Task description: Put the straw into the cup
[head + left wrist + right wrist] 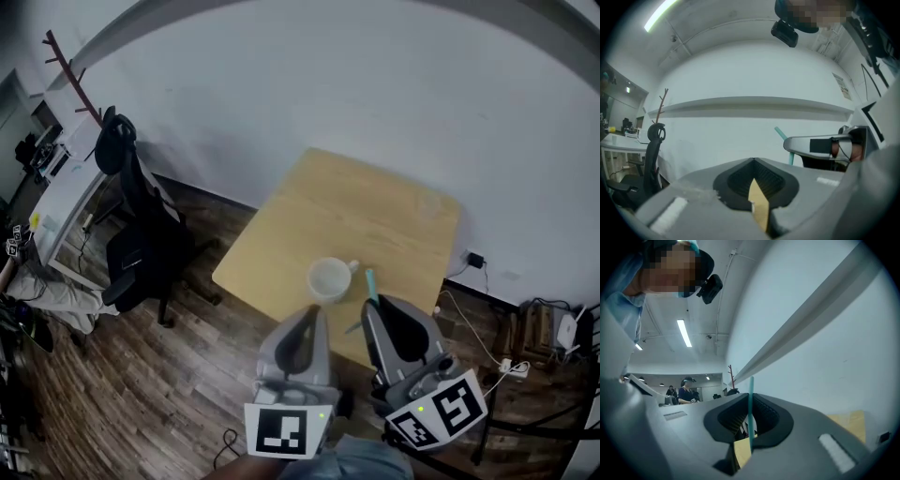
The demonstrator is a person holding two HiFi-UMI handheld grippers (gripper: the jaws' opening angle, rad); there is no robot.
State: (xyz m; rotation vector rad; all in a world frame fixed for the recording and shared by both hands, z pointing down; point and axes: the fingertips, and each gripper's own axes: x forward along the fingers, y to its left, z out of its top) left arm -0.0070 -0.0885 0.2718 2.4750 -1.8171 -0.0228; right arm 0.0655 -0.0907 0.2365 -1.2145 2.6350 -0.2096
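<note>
A white cup (pixel 330 279) with its handle to the right stands near the front of the wooden table (pixel 375 211). My right gripper (pixel 373 309) hangs just right of the cup, shut on a teal straw (pixel 370 281) whose end sticks out past the jaws. The right gripper view shows the straw (pixel 751 413) upright, pinched between the closed jaws. My left gripper (pixel 317 315) sits just in front of the cup, shut and holding nothing. The left gripper view looks over its closed jaws at the straw (pixel 780 134) and the right gripper (pixel 820 144). Neither gripper view shows the cup.
A black office chair (pixel 131 234) stands left of the table, with a white desk (pixel 66 202) and a coat rack (pixel 70 70) beyond it. Cables and a power strip (pixel 511 361) lie on the floor at right. People (pixel 686 392) stand far off.
</note>
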